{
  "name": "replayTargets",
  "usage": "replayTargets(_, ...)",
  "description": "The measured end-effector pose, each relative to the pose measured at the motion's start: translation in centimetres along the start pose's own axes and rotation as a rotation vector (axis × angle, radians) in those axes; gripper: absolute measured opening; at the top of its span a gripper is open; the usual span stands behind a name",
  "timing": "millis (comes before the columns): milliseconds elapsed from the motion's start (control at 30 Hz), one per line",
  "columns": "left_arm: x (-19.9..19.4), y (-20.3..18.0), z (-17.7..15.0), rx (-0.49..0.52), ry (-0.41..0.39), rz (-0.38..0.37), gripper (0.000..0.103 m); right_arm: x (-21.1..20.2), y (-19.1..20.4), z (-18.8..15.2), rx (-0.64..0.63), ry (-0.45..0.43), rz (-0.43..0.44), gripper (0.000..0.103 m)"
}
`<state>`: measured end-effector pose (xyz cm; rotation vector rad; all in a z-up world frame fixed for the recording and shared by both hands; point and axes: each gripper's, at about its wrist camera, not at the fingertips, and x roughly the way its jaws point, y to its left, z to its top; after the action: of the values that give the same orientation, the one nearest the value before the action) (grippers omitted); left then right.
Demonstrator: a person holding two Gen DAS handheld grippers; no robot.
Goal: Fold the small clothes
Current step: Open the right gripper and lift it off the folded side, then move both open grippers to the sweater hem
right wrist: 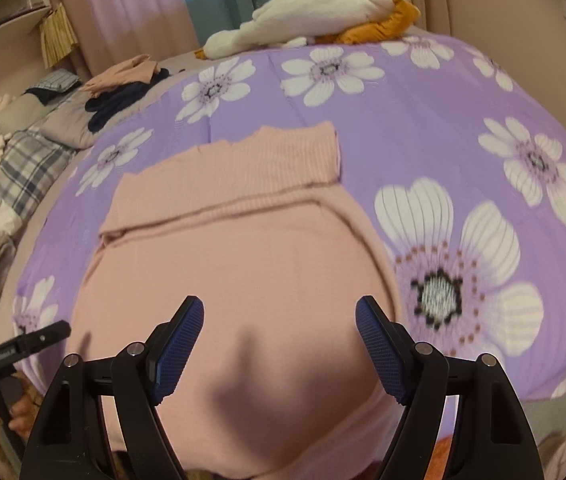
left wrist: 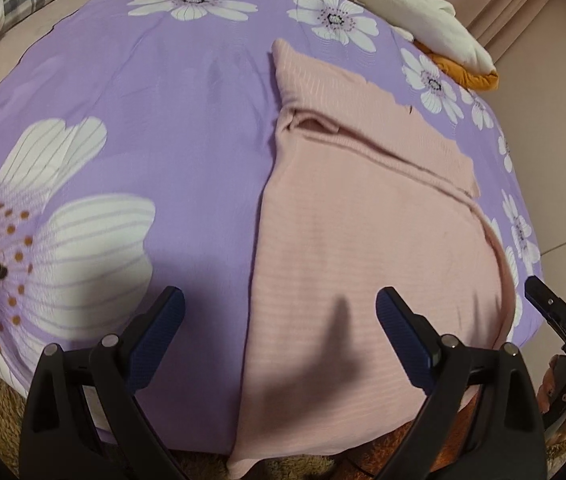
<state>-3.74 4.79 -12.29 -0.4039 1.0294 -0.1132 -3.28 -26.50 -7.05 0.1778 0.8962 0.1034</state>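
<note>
Nearest in the left wrist view, the left hand-held gripper (left wrist: 279, 322) is seen tilted steeply down over the near edge of the bed, its blue pads spread wide with nothing between them; one finger is set above the purple flowered sheet (left wrist: 163, 120), the other above the pink knit garment (left wrist: 363, 248). At the right edge of that view a part of the right hand-held gripper (left wrist: 563, 320) is caught, just beside the garment's side. In the right wrist view, the right hand-held gripper (right wrist: 279, 344) is likewise pitched downward and held wide apart, empty, poised over the garment's near hem, on which its shadow is cast. The garment (right wrist: 235, 272) is laid flat on the sheet (right wrist: 423, 120), its hem draped over the bed's near edge and its ribbed collar folded at the far end. Beyond it, a white and orange plush toy (right wrist: 307, 16) is seen at the far side of the bed, and a heap of dark and pink clothes (right wrist: 123, 88) is piled to the left.
</note>
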Motion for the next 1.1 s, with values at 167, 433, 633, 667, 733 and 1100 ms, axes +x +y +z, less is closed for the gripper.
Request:
replayTargets(167,0.2,-0.1,-1.1,0.051,-0.006,0.033,0.096,-0.5,-0.4,-2.2,-0.001,0.025,0.005,0.078)
replayTargets(433,-0.2,0.1,-1.8,0.027,-0.012,0.069,0.096,-1.4,-0.9,-5.1,0.011,0.07,-0.012,0.078)
replayTargets(633,-0.8,0.5,-2.5,0.012,-0.012,0.112,0.097,-0.5,-0.9,-6.5,0.009,0.123,-0.028,0.078)
replayTargets(667,-0.8,0.6,-2.6,0.012,-0.009,0.113,0.097,-0.3,-0.9,-6.7,0.008,0.131,-0.029,0.078)
replayTargets(733,-0.9,0.7,-2.7,0.008,-0.008,0.112,0.097,0.2,-1.0,-7.0,0.011,0.149,-0.031,0.078)
replayTargets(1100,-1.1,0.5,-2.9,0.001,-0.005,0.113,0.097,0.8,-1.2,-7.8,-0.02,0.155,-0.116,0.038)
